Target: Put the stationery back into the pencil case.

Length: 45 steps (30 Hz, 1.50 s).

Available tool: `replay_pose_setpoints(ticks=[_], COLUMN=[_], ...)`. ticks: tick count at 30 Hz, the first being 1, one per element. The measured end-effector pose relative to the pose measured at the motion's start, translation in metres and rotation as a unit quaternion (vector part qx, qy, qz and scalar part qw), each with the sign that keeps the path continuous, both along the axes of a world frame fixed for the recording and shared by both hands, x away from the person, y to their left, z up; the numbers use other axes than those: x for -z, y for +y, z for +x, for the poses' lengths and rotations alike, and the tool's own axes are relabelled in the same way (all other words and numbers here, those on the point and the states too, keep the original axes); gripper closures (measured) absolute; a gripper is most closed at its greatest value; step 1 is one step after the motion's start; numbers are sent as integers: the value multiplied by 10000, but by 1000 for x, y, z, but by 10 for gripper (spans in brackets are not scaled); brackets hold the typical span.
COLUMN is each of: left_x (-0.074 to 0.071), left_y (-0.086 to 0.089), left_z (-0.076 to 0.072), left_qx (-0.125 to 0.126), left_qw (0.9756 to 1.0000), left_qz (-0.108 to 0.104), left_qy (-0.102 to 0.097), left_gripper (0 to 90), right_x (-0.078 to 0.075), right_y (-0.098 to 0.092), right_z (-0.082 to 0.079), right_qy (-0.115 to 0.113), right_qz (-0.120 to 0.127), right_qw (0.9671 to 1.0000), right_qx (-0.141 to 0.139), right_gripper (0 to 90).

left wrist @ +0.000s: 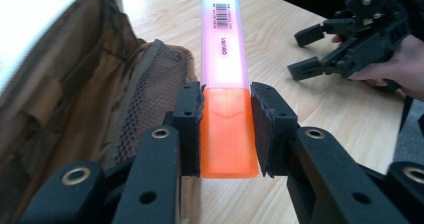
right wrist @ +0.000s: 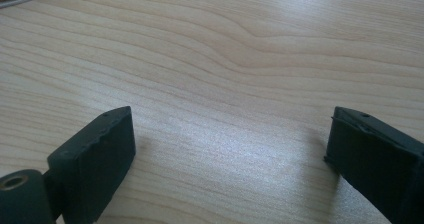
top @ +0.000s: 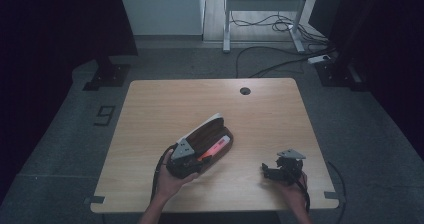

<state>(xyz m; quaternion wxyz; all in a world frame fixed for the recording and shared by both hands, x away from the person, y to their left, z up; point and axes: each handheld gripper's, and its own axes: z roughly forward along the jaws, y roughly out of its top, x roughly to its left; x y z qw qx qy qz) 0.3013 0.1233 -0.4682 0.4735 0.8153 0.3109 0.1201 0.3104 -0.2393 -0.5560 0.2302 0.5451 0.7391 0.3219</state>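
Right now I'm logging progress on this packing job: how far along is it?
Done: the pencil case lies unzipped on the table, its mesh pocket exposed. In hand: the left gripper is clamped on the orange end of the highlighter, beside the case's opening. The right gripper is open over bare wood. Left, probably: putting the highlighter in or taking it fully out; I cannot tell which.

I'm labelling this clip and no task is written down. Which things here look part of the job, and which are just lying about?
Likely part of the job:
- highlighter, clamped in the left gripper
- open pencil case beside it
- right gripper, open and empty over the table

Just lying about:
- cables on the floor
- desk frame behind
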Motion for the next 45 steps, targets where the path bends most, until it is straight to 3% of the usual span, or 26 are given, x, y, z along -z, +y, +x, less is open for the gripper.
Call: replay_pose_setpoints(ticks=[11, 20, 31, 39, 43, 45], left_x=[1, 5, 16, 21, 25, 25], left_y=[9, 14, 18, 18, 17, 17], left_z=[10, 17, 24, 27, 29, 28], left_qx=[-288, -529, -848, -937, -1099, -1091], left_qw=[9996, 9983, 9952, 9935, 9905, 9903], left_qz=[58, 253, 477, 626, 821, 851], left_qy=[-33, -9, 96, 143, 137, 125], left_gripper=[670, 670, 670, 670, 663, 642], right_x=[0, 0, 0, 0, 0, 0], right_y=[0, 0, 0, 0, 0, 0], right_z=[0, 0, 0, 0, 0, 0], right_qy=[0, 2, 2, 2, 2, 1], right_qz=[0, 0, 0, 0, 0, 1], right_qw=[10000, 10000, 10000, 10000, 10000, 10000], right_qx=[-1, 0, 1, 0, 0, 0], right_gripper=[51, 51, 51, 51, 51, 51])
